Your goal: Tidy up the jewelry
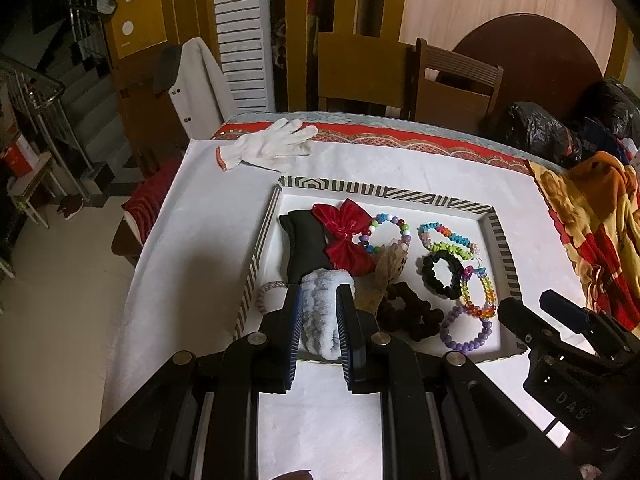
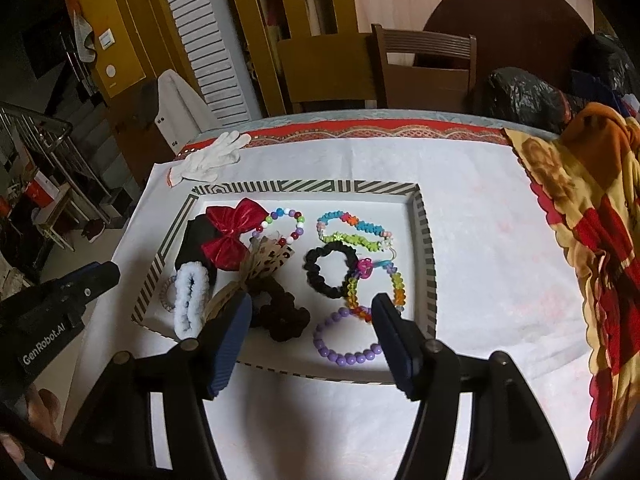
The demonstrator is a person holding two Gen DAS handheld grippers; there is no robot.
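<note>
A striped-rim tray on the white cloth holds bracelets, scrunchies and bows. My left gripper has its jaws on either side of a fluffy light-blue scrunchie at the tray's near left. In the right wrist view the scrunchie lies in the tray and the left gripper sits left of it. My right gripper is open and empty above the tray's near edge, with a purple bead bracelet and a brown scrunchie between its fingers.
The tray also holds a red bow, a black scrunchie, a rainbow bead bracelet and a black pouch. A white glove lies behind the tray. An orange blanket covers the right side. Chairs stand behind.
</note>
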